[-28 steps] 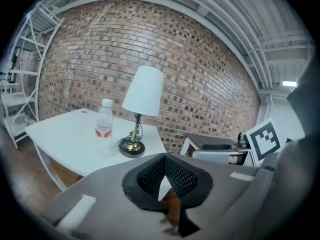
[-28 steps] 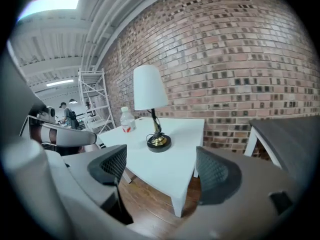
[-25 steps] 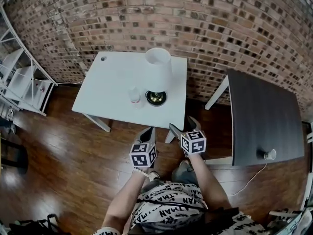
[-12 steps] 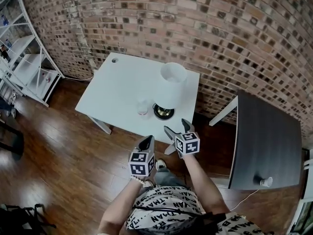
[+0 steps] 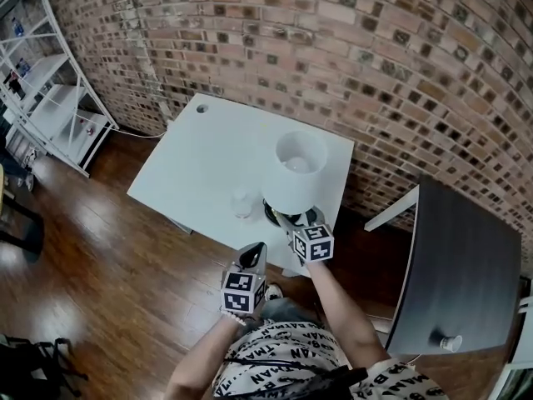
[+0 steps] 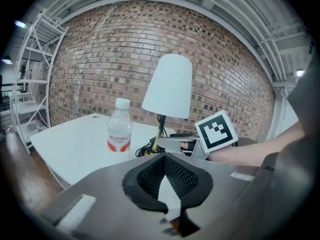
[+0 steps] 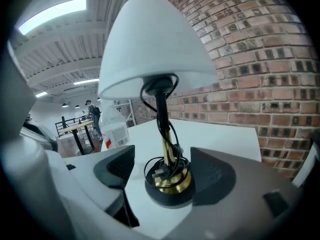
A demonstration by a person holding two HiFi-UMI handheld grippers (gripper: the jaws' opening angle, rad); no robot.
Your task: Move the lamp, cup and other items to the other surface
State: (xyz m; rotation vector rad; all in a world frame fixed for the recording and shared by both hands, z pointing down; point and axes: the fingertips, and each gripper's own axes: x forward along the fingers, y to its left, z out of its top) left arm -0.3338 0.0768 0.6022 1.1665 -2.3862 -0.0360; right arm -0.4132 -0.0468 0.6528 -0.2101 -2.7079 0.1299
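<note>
Lamp base (image 7: 170,186) between closing jaws
Right gripper (image 7: 167,176) wide, closing around the base on the white table (image 5: 191,165) — not gripped; left gripper (image 6: 166,156) pinched together, empty, at 7 o'clock; water bottle (image 6: 119,129) at the lamp's 9 o'clock.

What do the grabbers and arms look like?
The left gripper and right gripper are grey, their jaws lined with black pads. Each carries a white cube with black square markers. The top is white with black letters. The right jaws are closing, the lamp base between them.
</note>
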